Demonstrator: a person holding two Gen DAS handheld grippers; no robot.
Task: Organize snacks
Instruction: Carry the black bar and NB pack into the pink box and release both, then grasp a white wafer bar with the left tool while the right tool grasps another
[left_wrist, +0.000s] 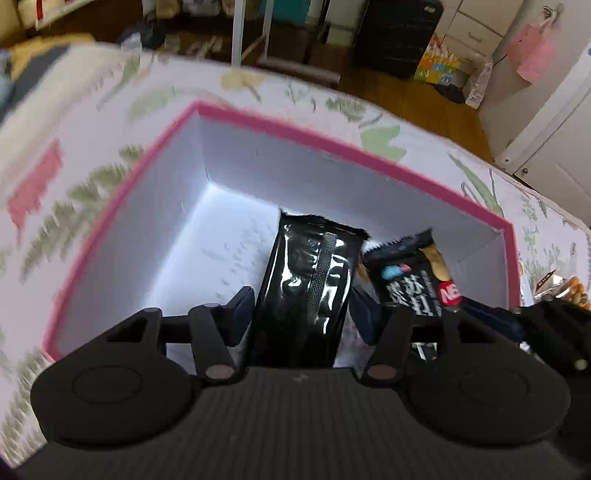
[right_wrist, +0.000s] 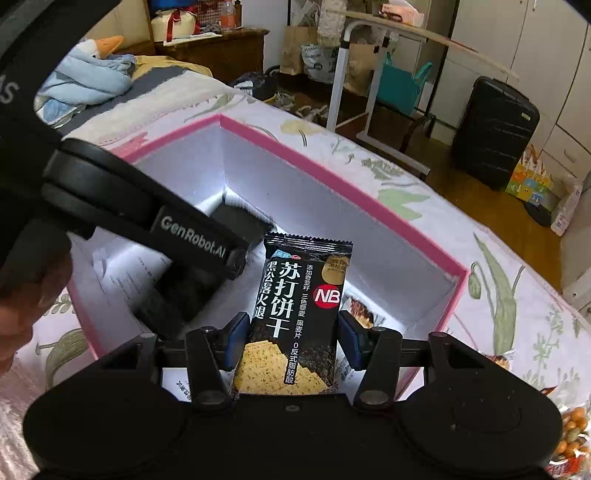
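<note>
a bed cover (right_wrist: 406, 192) with a leaf and flower print fills most of both views, and an open box (left_wrist: 332, 147) with a pink rim and white inside walls sits on it. both grippers hang over the box, each with a snack pack between its fingers.

in the left wrist view the left gripper (left_wrist: 301, 306) holds a glossy black pack (left_wrist: 310, 280), seam side up, with its far end pointing into the box. the left finger pad touches the pack's edge; the right pad sits close against the other edge, though contact there is hard to make out. beside it, to the right, lies the second pack.

in the right wrist view the right gripper (right_wrist: 293, 332) clamps a cracker pack (right_wrist: 299, 314), black with white chinese lettering, a red "nb" badge and pictured crackers, printed side up. both blue pads press its long edges, set at a middling width. the left gripper's black body crosses the upper left of this view over the box.

a bag of coloured nuts (right_wrist: 574, 432) lies on the cover outside the box, at the right edge.
</note>
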